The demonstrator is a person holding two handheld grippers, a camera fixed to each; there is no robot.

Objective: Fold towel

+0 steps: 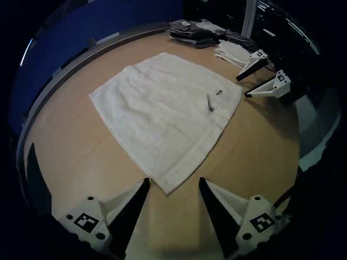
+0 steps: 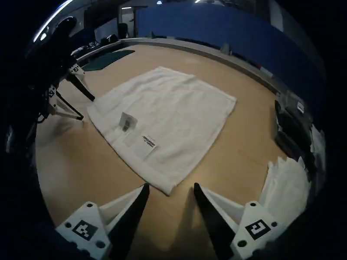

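Lying flat and fully spread on the wooden table (image 1: pixel 78 156), the white towel (image 1: pixel 167 117) serves as the mark for everything else. The left gripper (image 1: pixel 173 182) sits at one towel corner with its fingers set wide. The corner tip lies in the gap between them, and neither finger presses on it. The right gripper (image 2: pixel 170 186) stands the same way at the neighbouring corner, fingers wide and the cloth tip loose between them. A small loop tag (image 2: pixel 126 121) and a printed label (image 2: pixel 149 142) lie on the towel near the edge joining those two corners. Off the towel, near the right gripper's corner, a stack of white folded towels (image 1: pixel 232 52) rests on the table. A stack of dark folded cloths (image 1: pixel 195 37) sits just behind it, and both are apart from the towel. A blue partition (image 2: pixel 225 26) runs along the table edge beyond the towel's far side. A dark green mat (image 2: pixel 108 58) lies well apart from the towel, past the left gripper's corner.
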